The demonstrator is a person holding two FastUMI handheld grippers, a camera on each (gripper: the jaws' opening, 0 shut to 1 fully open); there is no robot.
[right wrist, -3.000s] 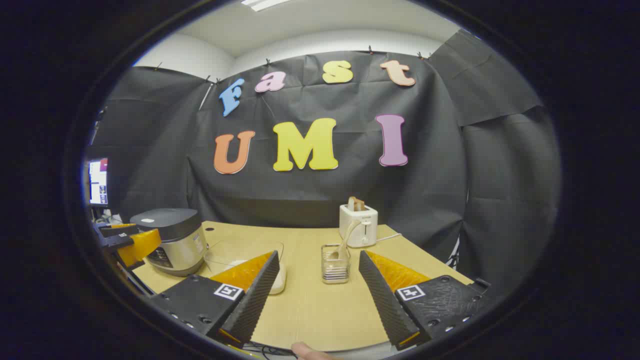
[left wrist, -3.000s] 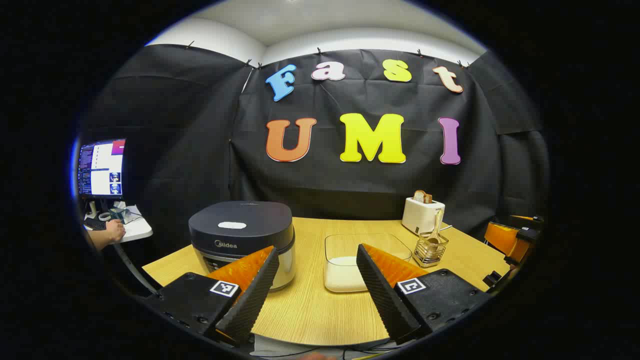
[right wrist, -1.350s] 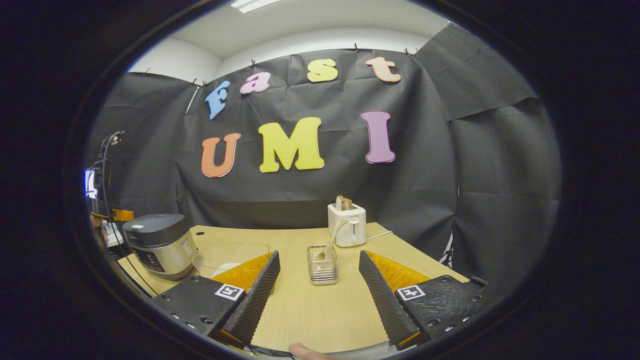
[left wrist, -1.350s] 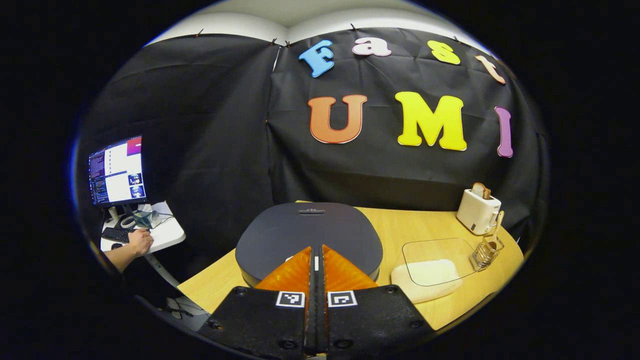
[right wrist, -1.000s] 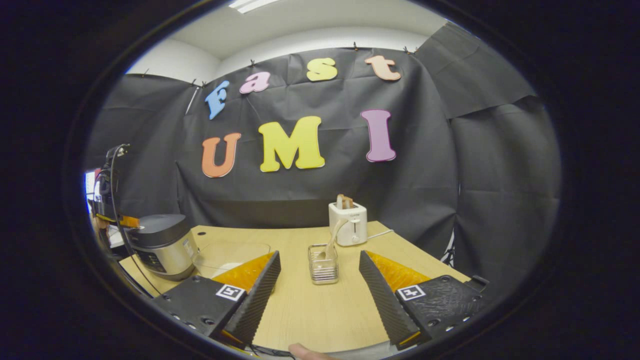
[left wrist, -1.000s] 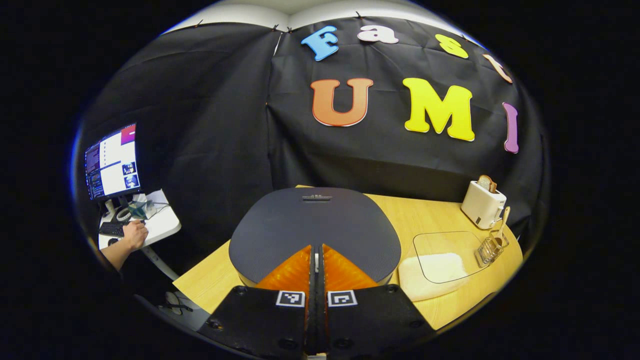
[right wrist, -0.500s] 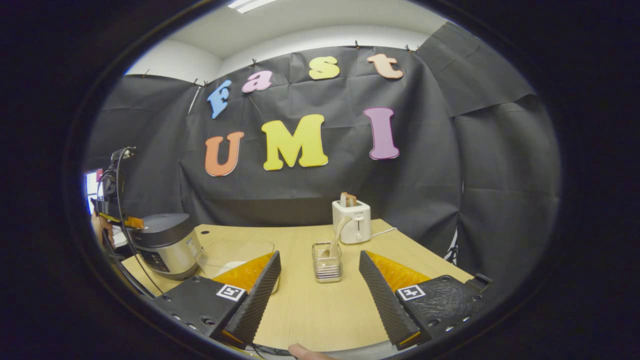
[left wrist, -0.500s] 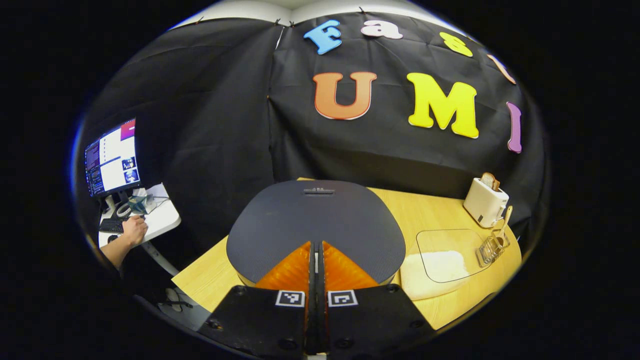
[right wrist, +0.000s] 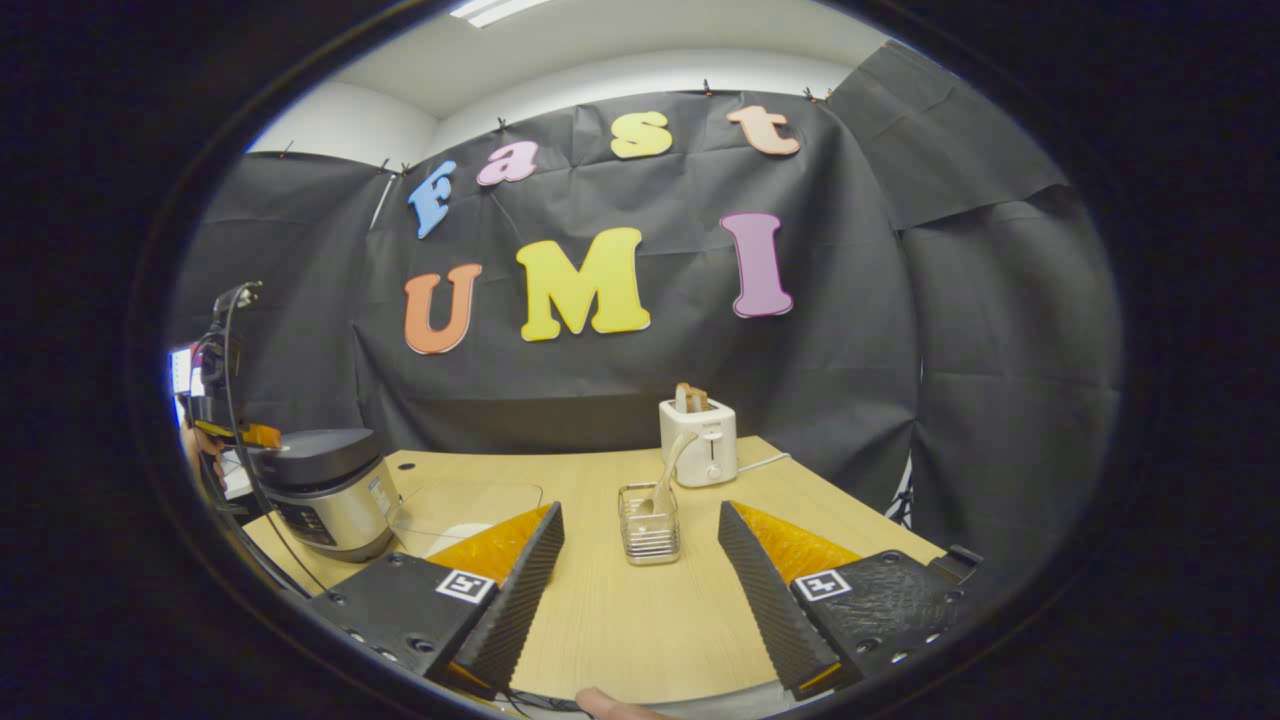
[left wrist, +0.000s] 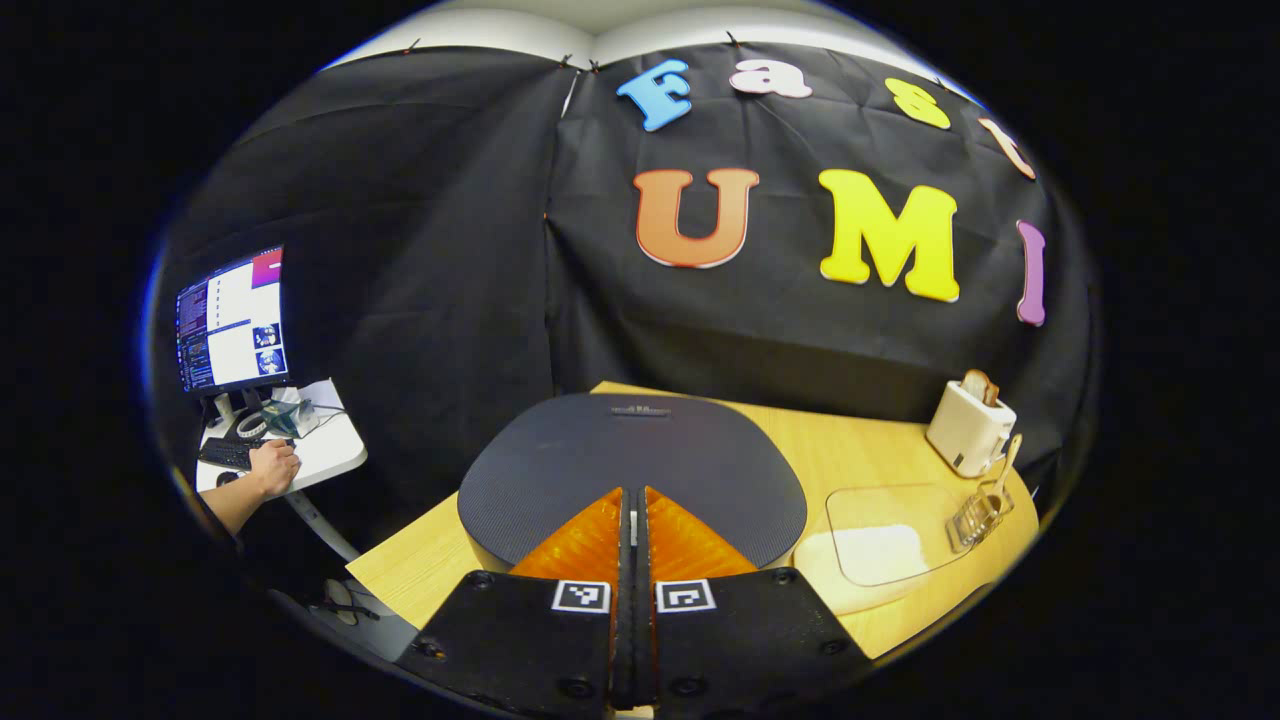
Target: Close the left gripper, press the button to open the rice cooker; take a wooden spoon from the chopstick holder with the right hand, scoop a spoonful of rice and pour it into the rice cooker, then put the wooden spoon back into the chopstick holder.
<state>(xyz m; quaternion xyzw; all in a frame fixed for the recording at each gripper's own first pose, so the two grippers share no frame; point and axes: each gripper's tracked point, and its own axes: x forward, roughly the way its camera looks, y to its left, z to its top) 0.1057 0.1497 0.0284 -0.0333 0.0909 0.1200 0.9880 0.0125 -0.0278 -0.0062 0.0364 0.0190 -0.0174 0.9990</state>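
With its fingers pinched together, the left gripper (left wrist: 632,492) sits over the closed rice cooker (left wrist: 632,470) at the table's left edge, seemingly pressing for the button, while the right gripper (right wrist: 640,560) waits wide, facing the wooden spoon (right wrist: 668,470) in the chopstick holder (right wrist: 648,536)

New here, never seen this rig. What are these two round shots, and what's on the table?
No robot arm: a person holds hand-held tongs in each hand, each with a fisheye camera looking along its two fingers. In the left gripper view, the left tongs are shut, holding nothing, over the closed rice cooker. In the right gripper view, the right tongs are open and empty, facing the chopstick holder with the wooden spoon in it. Also on the table: a glass dish of rice and a toaster.
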